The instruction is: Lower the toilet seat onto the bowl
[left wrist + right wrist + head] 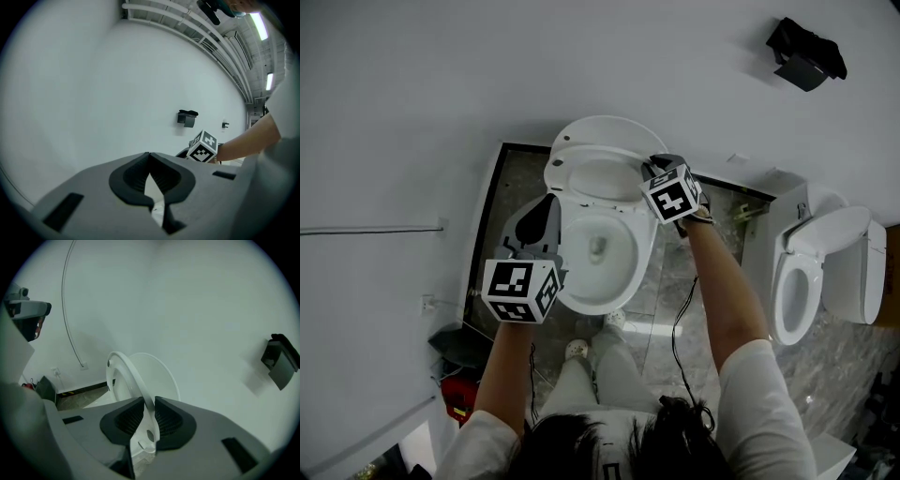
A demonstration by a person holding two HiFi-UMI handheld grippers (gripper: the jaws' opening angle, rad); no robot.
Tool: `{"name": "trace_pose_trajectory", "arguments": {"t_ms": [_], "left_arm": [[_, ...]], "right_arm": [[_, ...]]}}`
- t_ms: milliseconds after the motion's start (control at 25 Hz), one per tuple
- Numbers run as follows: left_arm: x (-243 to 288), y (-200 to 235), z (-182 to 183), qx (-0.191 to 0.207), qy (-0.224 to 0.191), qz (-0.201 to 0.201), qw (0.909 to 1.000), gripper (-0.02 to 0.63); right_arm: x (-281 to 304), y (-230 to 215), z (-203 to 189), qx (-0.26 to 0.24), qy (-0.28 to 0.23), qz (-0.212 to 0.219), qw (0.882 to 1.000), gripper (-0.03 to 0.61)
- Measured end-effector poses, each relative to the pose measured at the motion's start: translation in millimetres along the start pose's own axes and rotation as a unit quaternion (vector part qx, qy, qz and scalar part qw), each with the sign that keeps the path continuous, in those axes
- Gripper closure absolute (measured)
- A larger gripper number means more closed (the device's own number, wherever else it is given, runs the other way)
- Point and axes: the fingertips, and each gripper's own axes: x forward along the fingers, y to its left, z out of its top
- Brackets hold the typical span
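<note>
Both jaws of the right gripper (149, 401) are pressed onto the thin white rim of the toilet seat (123, 369), one ribbed pad on each side, with only the thickness of that rim keeping them apart. The seat is not down. It is raised and tilted, leaning a little forward of the lid (161, 373), which stands upright against the white wall (197, 301). From above, the grip is on the seat's right side, over the back of the bowl (643, 255), and the marker cube (672, 194) sits just behind the jaws at the end of a bare forearm. The left gripper (150, 157) has nothing in it, and its pads meet at the tips. It hangs low at the bowl's left edge; whether it touches the porcelain I cannot tell. Around the toilet is dark marbled floor (717, 230). A second toilet (814, 272) with its seat down stands well off to the right, and a black fixture (804, 52) is mounted on the wall beyond it. Something red (459, 394) sits on the floor on the left.
</note>
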Motion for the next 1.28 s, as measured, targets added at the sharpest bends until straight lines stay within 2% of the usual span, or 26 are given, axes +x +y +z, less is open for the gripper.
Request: {"name": "trace_pose_trajectory", "arguments": {"t_ms": [520, 640, 760, 1040, 1280], "left_arm": [[-46, 2, 1, -0.007, -0.01, -0.018, 0.9998, 0.604], [-53, 4, -5, -0.013, -0.005, -0.022, 0.9997, 0.604], [-60, 4, -14, -0.022, -0.001, -0.026, 0.9994, 0.604], [-76, 1, -26, -0.027, 0.005, -0.041, 0.9988, 0.604], [-89, 4, -36, -0.028, 0.005, -0.053, 0.9982, 0.604]], "right_arm": [[-34, 47, -26, 0.017, 0.037, 0.023, 0.999, 0.472], [-41, 57, -28, 0.026, 0.034, 0.016, 0.999, 0.468], [-46, 71, -37, 0.038, 0.05, 0.028, 0.998, 0.463], [-57, 93, -51, 0.027, 0.073, 0.036, 0.996, 0.46], [-63, 104, -49, 0.037, 0.049, 0.02, 0.998, 0.454]]}}
